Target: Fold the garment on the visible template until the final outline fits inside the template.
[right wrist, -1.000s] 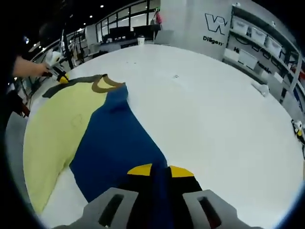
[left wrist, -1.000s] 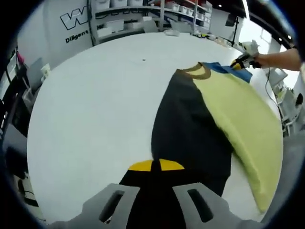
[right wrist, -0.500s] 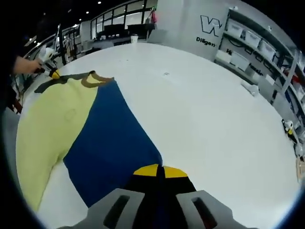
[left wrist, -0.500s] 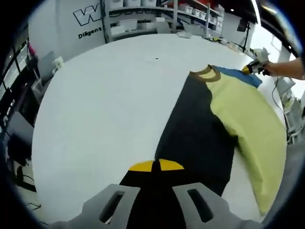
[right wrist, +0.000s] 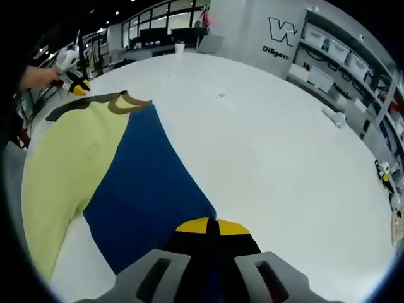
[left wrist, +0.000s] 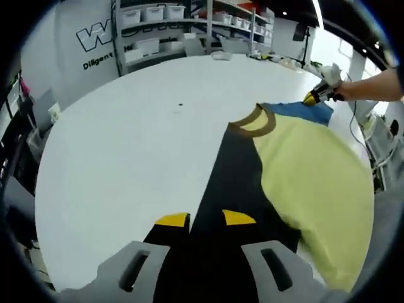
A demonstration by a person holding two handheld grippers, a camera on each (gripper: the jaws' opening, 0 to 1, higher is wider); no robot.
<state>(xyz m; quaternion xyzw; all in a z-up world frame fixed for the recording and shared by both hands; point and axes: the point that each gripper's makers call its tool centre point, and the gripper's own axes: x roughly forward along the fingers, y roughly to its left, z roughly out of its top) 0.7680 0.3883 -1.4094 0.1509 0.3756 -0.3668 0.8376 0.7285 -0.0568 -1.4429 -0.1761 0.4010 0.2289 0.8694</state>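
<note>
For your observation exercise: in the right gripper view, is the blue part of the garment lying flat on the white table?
Yes, the blue part lies spread flat on the table, beside the yellow part.

White wall with dark logo lettering [left wrist: 96,47]; shelving [right wrist: 344,57] holding what look like bins; ceiling lights [right wrist: 116,14].

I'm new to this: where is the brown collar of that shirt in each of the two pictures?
Left gripper view: the brown collar lies right of centre in the upper half, where the black panel meets the yellow panel.
Right gripper view: the collar lies upper left, atop the blue panel.
Shared landmark: the "W" wall logo.
</note>
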